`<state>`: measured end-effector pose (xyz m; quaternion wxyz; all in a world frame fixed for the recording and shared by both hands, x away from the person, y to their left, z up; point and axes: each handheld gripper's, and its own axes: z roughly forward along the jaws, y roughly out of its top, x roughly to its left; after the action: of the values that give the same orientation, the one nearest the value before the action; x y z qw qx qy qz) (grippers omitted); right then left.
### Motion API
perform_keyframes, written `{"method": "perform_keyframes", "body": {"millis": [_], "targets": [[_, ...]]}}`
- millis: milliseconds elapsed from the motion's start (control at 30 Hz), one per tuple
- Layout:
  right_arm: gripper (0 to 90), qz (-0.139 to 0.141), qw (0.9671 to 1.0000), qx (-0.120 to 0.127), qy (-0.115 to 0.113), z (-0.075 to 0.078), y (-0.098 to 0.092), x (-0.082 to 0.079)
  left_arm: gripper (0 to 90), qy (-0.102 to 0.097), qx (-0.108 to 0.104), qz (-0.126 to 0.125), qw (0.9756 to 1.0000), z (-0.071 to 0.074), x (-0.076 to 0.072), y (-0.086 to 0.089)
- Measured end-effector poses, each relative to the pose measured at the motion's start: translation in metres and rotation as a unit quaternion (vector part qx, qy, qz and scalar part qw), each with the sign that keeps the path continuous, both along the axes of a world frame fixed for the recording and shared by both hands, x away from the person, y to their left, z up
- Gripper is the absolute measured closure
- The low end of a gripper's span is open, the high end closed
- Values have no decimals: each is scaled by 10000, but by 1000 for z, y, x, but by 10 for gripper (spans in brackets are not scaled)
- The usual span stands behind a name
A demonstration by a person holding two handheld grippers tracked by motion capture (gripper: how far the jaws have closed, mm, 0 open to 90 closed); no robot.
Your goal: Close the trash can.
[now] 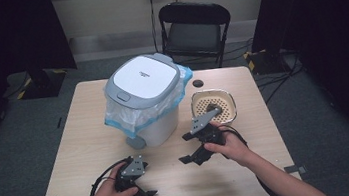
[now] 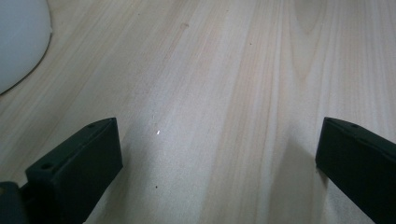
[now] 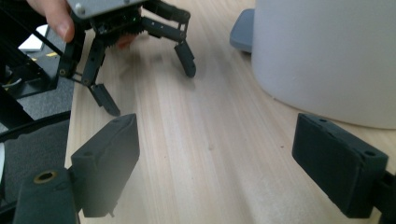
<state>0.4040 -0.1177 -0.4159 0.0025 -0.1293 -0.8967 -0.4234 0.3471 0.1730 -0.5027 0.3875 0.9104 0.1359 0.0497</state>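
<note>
A white pedal bin [image 1: 152, 126] with a grey lid [image 1: 142, 79] and a plastic liner stands mid-table. Beside it on the right sits a beige perforated basket [image 1: 228, 100]. My left gripper [image 1: 142, 186] rests near the front edge, open, with bare wood between its jaws [image 2: 219, 158]. My right gripper [image 1: 187, 148] hovers low over the table just right of the bin's base, also open and empty [image 3: 215, 158]. Looking along the right gripper, I see the bin's white wall [image 3: 327, 56], its grey pedal [image 3: 243, 30] and the left gripper [image 3: 148, 84] in a hand.
A small dark round object [image 1: 197, 82] lies behind the basket. A black folding chair [image 1: 194, 27] stands beyond the table's far edge. The bin's white wall [image 2: 18, 37] shows at the upper left of the left gripper view. Cables trail from both grippers.
</note>
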Motion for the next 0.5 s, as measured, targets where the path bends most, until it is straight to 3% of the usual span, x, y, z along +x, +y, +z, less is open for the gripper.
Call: {"method": "perform_keyframes", "body": {"millis": [500], "targets": [[144, 45, 9999, -156, 59, -22, -2, -6, 0, 5, -2, 2, 10000, 0, 0, 0]]}}
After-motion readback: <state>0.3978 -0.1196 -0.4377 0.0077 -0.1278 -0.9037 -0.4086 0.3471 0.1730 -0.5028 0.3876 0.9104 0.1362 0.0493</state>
